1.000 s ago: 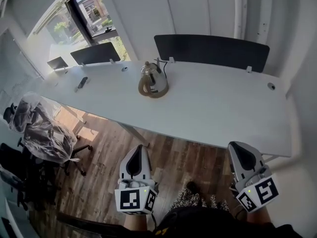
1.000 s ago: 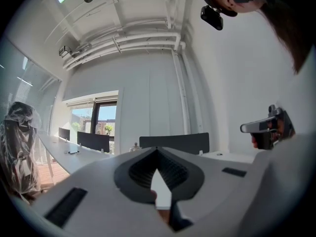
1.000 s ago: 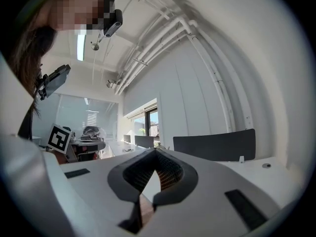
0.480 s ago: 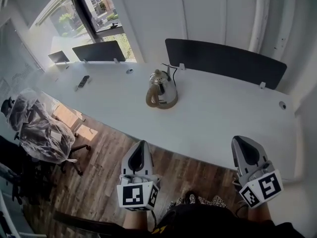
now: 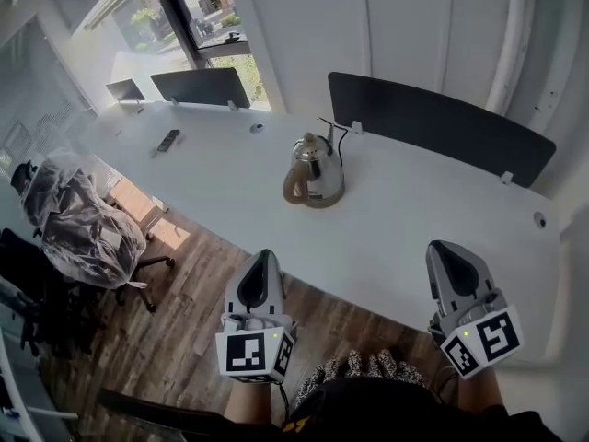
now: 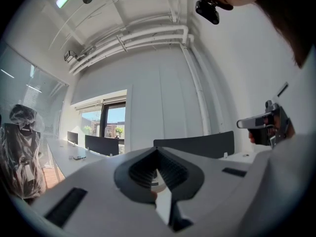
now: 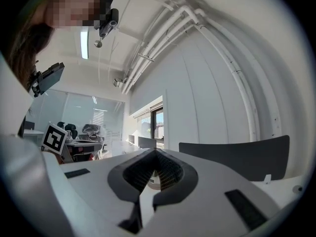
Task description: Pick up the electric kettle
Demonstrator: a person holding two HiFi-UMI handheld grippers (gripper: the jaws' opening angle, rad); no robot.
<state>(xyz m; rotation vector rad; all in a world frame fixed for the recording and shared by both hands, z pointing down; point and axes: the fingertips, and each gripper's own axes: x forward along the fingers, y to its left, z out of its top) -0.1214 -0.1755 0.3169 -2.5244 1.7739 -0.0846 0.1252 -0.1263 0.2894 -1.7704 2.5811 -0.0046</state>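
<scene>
Both grippers have come forward toward the desk (image 5: 221, 196), and the kettle (image 5: 316, 171) now looks closer to me in the head view than it did a second ago. It has not moved on the desk. I am the one getting nearer.

My left gripper (image 5: 259, 263) has its tip right at the near edge of the desk. My right gripper (image 5: 447, 254) has its tip just over the desk. Both are level and aimed ahead. The jaws of both are closed tight, and nothing is between them.

So I think I am only walking up to the kettle. It is well apart from both grippers, and I have not touched it. Before I can grab it, I will have to open 1 set of jaws.

The kettle sits near the middle of the desk, on its round base, just in front of the dark screen (image 5: 442, 122). It stands straight up, so its long way runs up and down. Its brown handle (image 5: 293, 188) sticks out to the left and a bit toward me. The thin spout seems to point to the back, toward the screen, next to the black cord (image 5: 337, 133).

The handle is on my left gripper's side, so that one looks best for the grab.
</scene>
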